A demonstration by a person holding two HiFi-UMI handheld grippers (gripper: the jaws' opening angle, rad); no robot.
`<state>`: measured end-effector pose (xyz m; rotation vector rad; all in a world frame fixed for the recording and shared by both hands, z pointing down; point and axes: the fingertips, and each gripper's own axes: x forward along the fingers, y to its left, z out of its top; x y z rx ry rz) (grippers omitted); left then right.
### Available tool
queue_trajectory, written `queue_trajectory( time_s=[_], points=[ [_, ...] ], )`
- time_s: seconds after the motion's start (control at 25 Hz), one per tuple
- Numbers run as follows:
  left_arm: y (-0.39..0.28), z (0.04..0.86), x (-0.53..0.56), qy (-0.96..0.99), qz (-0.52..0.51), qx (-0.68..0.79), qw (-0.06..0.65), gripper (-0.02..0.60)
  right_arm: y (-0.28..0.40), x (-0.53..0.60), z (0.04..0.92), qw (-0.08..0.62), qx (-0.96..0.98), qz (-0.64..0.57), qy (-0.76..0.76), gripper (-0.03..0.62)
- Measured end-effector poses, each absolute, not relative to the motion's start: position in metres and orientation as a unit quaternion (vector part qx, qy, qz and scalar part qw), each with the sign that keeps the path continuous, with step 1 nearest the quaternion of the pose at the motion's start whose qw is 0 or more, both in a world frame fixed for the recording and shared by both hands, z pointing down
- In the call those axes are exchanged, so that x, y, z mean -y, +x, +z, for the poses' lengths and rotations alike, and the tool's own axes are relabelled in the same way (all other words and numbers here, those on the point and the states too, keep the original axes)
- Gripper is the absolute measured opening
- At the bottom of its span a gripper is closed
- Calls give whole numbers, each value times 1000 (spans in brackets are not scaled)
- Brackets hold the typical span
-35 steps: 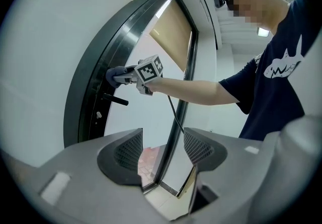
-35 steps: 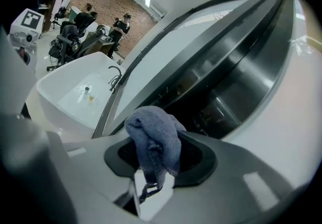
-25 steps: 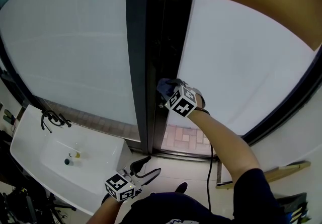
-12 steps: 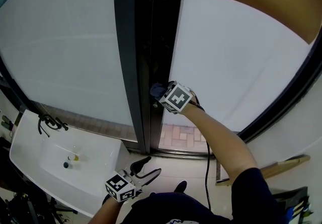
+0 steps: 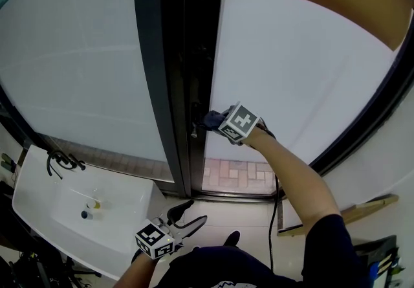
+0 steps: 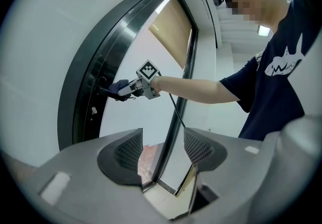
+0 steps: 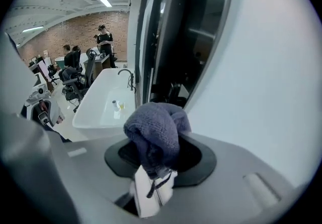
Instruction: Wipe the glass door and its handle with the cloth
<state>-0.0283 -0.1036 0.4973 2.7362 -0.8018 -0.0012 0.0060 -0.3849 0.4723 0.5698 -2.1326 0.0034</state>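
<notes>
Shifting slightly along the door's (image 5: pixel 310 73) edge, right tool (image 5: pixel 215 118) is clamping the cloth (image 7: pixel 156 130) at the handle (image 6: pixel 102 89); left tool (image 5: pixel 198 210) is hanging wide, empty; bunched cloth is risking snagging there, pulling loose.

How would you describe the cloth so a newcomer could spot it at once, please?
Find the tall dark door frame between the two pale glass panels. Partway up it, the right tongs pinch the cloth: a bunched blue-grey wad, the only soft thing there.
</notes>
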Motion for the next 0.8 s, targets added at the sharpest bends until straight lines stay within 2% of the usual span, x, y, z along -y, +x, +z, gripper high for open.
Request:
queue_trajectory(
  time_s=[0.2, 0.4, 0.6, 0.8],
  points=[
    [-20, 496, 105, 952, 3, 270, 144, 252, 38, 387, 475, 458, 855, 12, 244, 140],
    [-20, 495, 103, 953, 1, 267, 142, 252, 41, 392, 463, 427, 862, 8, 274, 141],
    [-32, 494, 102, 949, 2, 280, 143, 252, -11, 381, 438, 384, 886, -45, 255, 141],
    [-38, 497, 100, 945, 2, 292, 144, 252, -65, 369, 439, 397, 885, -104, 220, 141]
  ],
)
